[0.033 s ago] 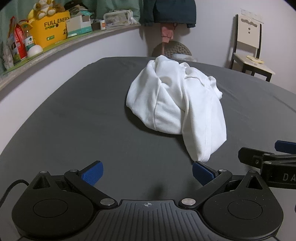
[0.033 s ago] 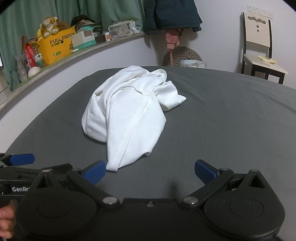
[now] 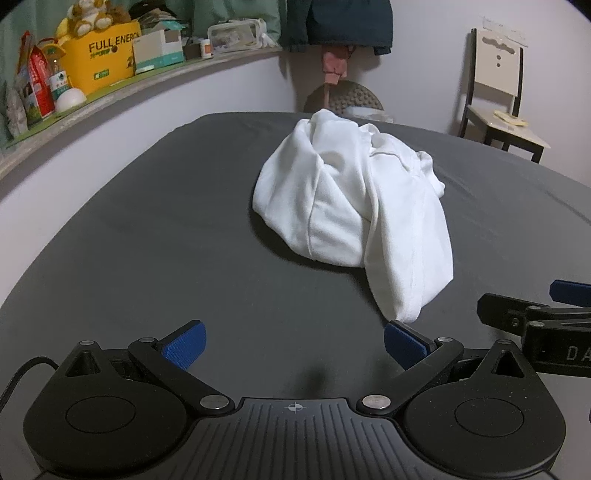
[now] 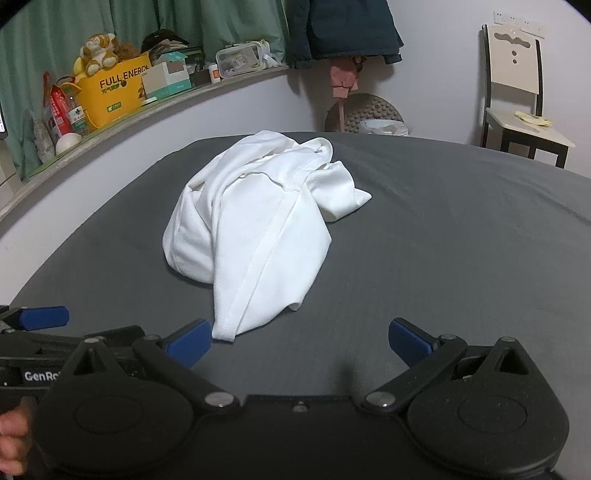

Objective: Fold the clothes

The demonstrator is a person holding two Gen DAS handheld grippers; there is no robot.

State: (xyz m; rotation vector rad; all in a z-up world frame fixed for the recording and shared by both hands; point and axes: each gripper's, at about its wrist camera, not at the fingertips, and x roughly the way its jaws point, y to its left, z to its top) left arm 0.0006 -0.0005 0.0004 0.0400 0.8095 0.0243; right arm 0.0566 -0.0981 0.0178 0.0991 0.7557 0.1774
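White garment (image 3: 354,195) in a crumpled heap on grey bed sheet (image 3: 166,236), toward the far middle of the bed. One long fold trailing toward the cameras, seam visible along it in the right wrist view (image 4: 258,236). Fold's near tip just beside the right pad of the left tool (image 3: 294,344); contact not determinable. Left tool spread wide, nothing between its blue pads. Right tool (image 4: 300,340) likewise spread wide and empty, fold's tip just beside its left pad. Both tools low over the sheet, side by side, short of the heap. Shelf (image 4: 155,107) along the left wall, carrying a yellow box (image 4: 110,96) and a plush toy (image 4: 96,51). Chair (image 4: 517,99) at far right against the wall. Dark jacket (image 4: 343,29) hanging at the back.
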